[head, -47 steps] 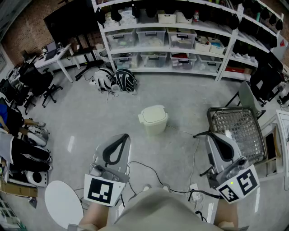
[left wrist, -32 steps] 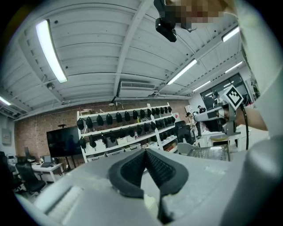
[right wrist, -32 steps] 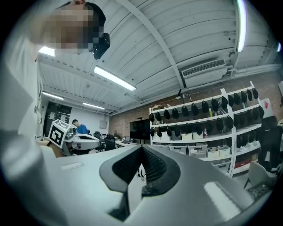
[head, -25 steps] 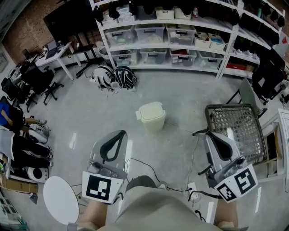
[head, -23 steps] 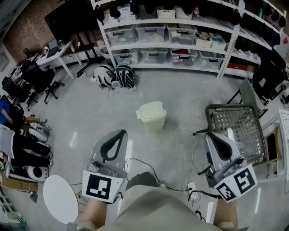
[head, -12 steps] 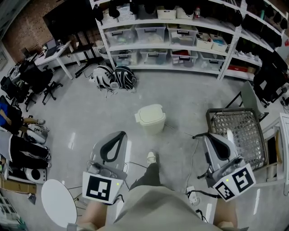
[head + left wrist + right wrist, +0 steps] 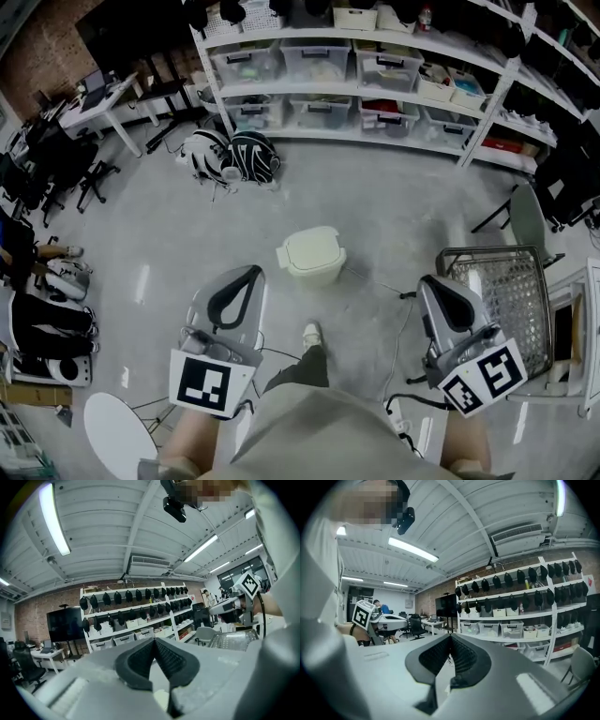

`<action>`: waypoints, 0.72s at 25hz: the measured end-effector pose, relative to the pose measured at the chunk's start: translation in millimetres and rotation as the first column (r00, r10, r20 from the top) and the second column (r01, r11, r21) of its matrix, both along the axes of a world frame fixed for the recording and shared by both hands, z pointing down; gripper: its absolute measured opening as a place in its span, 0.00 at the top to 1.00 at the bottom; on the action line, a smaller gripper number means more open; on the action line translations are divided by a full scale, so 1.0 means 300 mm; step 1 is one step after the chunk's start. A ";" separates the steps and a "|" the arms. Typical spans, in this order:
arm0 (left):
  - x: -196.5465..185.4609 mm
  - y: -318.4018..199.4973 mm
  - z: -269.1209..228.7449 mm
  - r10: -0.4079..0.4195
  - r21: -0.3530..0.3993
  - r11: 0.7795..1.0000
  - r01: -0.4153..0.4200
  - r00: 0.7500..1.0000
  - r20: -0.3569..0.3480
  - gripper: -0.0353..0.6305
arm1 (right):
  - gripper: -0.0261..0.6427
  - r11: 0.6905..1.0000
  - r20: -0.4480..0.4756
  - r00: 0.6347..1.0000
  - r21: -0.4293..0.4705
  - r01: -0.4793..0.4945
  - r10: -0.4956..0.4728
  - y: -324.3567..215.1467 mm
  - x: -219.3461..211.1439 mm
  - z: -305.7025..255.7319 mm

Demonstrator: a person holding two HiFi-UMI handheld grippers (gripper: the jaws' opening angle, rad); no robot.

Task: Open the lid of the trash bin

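Note:
The trash bin (image 7: 310, 255) is a small cream bin with its lid down, standing on the grey floor in the middle of the head view. My left gripper (image 7: 249, 273) is held low and left of it, pointing toward it, well short of the bin. My right gripper (image 7: 427, 282) hangs to the bin's right, also apart from it. In the left gripper view the left gripper (image 7: 153, 641) has its dark pads pressed together with nothing between them. The right gripper (image 7: 450, 636) looks the same in its own view. The bin does not show in either gripper view.
White shelving (image 7: 375, 66) with plastic boxes lines the back wall. Striped bags (image 7: 230, 155) lie on the floor at its left end. A wire mesh chair (image 7: 502, 291) stands at the right, and cables (image 7: 398, 309) trail across the floor. The person's shoe (image 7: 310, 334) is just before the bin. A round white stool (image 7: 117, 431) sits at lower left.
The person has stepped forward: a foot has come into view and the bin and shelves lie nearer. Both grippers stay shut and keep their pose.

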State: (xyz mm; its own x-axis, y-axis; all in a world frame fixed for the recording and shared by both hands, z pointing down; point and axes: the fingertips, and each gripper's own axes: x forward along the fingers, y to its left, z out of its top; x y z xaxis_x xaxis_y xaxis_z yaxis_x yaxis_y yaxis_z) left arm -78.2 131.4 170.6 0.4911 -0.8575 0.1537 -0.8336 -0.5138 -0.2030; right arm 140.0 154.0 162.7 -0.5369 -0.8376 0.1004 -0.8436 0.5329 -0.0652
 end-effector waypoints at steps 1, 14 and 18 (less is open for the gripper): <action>-0.005 -0.051 0.002 0.002 -0.008 1.000 -0.002 1.000 0.001 0.94 | 0.96 1.000 -0.002 1.000 -0.009 0.000 0.000 -0.054 -0.008 0.004; -0.093 -0.602 0.028 0.031 -0.044 0.999 -0.030 1.000 0.008 0.94 | 0.96 0.999 0.013 0.999 0.002 0.033 -0.033 -0.630 -0.164 -0.012; -0.113 -0.691 0.043 0.027 -0.049 0.998 -0.027 1.000 0.005 0.94 | 0.96 1.000 -0.011 1.000 -0.008 0.018 -0.018 -0.731 -0.171 -0.002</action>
State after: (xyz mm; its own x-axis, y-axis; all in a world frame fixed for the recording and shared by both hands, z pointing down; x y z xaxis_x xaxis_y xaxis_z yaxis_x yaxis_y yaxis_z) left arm -112.0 -75.9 183.5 0.5131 -0.8351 0.1983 -0.8180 -0.5457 -0.1816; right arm 88.7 -65.3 162.0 -0.5507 -0.8270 0.1132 -0.8346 0.5475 -0.0602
